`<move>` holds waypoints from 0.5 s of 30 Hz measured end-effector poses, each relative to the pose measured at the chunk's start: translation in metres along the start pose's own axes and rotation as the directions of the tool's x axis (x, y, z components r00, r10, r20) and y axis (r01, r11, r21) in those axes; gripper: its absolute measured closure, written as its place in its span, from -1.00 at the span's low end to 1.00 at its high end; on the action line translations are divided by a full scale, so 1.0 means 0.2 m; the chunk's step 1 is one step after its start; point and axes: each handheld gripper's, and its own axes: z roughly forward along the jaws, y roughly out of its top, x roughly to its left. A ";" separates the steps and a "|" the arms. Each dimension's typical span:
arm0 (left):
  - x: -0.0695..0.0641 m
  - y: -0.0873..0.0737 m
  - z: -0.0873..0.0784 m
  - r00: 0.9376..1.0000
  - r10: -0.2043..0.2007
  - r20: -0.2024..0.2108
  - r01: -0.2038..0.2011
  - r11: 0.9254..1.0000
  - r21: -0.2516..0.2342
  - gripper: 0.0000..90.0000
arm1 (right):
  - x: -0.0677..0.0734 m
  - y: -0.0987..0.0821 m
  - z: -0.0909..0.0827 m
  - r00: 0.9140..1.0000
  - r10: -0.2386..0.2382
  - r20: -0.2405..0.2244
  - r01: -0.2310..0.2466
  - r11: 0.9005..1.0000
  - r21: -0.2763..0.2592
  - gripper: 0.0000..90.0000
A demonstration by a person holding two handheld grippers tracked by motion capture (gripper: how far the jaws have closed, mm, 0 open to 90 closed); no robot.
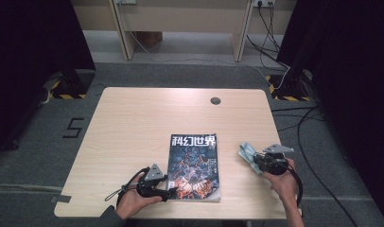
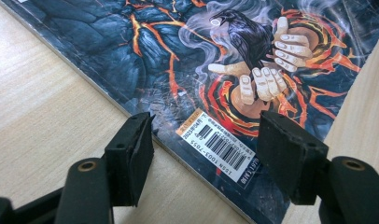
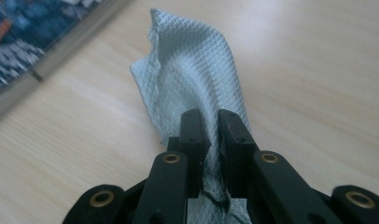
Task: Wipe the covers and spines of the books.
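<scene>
A pale grey-blue waffle-textured cloth [image 3: 197,79] sits crumpled and pinched upright at the near right. A dark magazine [image 1: 194,168] with a raven-and-flames cover lies flat, closed, near centre, its barcode corner nearest.

My left gripper [image 1: 169,193] sits low near the table's front edge, jaws parted, pads touching nothing. My right gripper [image 1: 254,159] points away from me, jaws pinched nearly together, hand [image 1: 282,182] wrapped behind it.

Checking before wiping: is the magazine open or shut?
Shut: the magazine lies flat on the table, front cover up, no inside pages showing.
</scene>
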 end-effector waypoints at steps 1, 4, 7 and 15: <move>-0.01 0.00 0.00 1.000 -0.002 -0.006 0.002 1.000 -0.009 -0.20 | 0.03 0.03 -0.02 1.000 -0.006 -0.019 0.005 0.999 -0.043 0.80; -0.01 0.00 0.00 1.000 0.002 -0.007 -0.002 1.000 -0.007 -0.19 | 0.08 0.08 -0.03 0.998 -0.022 -0.055 0.018 0.997 -0.071 0.81; -0.01 0.00 0.00 1.000 0.003 -0.007 -0.003 1.000 -0.008 -0.19 | 0.18 0.15 -0.02 0.993 -0.070 -0.091 0.062 0.995 -0.084 0.80; 0.00 -0.01 0.00 1.000 -0.011 -0.001 0.011 1.000 -0.015 -0.20 | 0.47 0.33 0.24 0.958 -0.219 -0.182 0.216 0.976 -0.038 0.80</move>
